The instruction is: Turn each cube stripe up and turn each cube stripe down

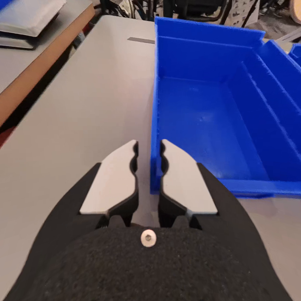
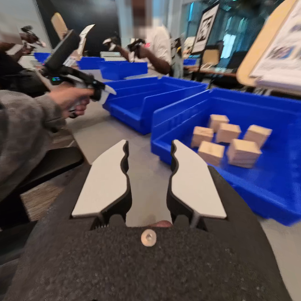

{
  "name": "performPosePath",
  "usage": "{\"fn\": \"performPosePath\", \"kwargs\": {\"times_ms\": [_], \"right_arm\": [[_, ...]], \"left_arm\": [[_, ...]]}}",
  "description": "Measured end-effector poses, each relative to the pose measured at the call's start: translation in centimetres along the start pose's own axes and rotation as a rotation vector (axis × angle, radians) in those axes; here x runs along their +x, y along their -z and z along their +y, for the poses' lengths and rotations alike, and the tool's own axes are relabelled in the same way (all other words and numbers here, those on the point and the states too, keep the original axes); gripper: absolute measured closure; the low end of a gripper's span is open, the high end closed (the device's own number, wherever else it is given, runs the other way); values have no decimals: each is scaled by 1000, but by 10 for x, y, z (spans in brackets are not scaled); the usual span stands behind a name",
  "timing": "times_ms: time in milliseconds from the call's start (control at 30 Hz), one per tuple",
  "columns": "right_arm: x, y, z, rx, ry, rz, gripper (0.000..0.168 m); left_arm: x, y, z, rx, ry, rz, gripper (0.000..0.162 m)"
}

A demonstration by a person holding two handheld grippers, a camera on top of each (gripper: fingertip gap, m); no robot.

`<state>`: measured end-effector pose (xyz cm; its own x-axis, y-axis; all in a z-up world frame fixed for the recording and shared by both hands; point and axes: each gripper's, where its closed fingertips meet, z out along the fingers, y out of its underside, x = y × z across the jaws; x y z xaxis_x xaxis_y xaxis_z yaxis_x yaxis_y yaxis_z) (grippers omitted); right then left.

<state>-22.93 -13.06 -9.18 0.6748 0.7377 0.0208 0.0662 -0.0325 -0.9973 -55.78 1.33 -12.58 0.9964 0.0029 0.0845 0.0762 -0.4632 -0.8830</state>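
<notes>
Left gripper [image 1: 149, 143]: white-and-black fingers [image 1: 114, 175] standing slightly apart with nothing between them, hovering over the grey desk [image 1: 81, 114] beside the near left corner of an empty blue plastic bin [image 1: 211, 114].

Right gripper [image 2: 149, 143]: fingers [image 2: 193, 184] spreading wider, holding nothing, hanging over the desk's near edge between the two bins.

Six pale wooden cubes [image 2: 228, 140]: sitting clustered on the floor of a second blue plastic bin [image 2: 268, 195], to the right of the right gripper; no stripe can be made out on their blurred faces.

Empty bin, in the right wrist view [image 2: 138, 110]: lying just beside the cube bin, farther along the desk.

A hand in a grey sleeve [image 2: 71, 101]: gripping the left gripper's handle over the empty bin's edge.

A person in a white shirt [image 2: 156, 48]: working at another desk with more blue bins behind.
</notes>
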Motion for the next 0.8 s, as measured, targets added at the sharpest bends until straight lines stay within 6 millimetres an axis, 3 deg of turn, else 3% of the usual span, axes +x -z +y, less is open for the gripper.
{"fn": "performPosePath", "kwargs": {"times_ms": [33, 133, 267, 433, 600, 667, 800], "right_arm": [[-8, -7, 4, -23, -25, -32, 122], [-28, -27, 7, -73, -43, -73, 128], [-47, -60, 14, -173, -47, -44, 135], [-39, -92, 15, -190, -82, 100, 136], [-42, -117, 18, -224, -110, 136, 135], [-50, -131, 20, -255, -131, 83, 154], [-40, -136, 15, -284, -155, 161, 164]], "left_arm": [[6, 0, 0, 8, 17, 36, 159], [10, 16, 10, 25, 51, -13, 160], [23, 65, 36, 58, 53, -120, 159], [30, 116, 64, 89, 70, -194, 158], [28, 137, 74, 89, 70, -180, 158], [30, 142, 76, 98, 67, -188, 158], [38, 156, 64, 165, 32, -257, 158]]}}
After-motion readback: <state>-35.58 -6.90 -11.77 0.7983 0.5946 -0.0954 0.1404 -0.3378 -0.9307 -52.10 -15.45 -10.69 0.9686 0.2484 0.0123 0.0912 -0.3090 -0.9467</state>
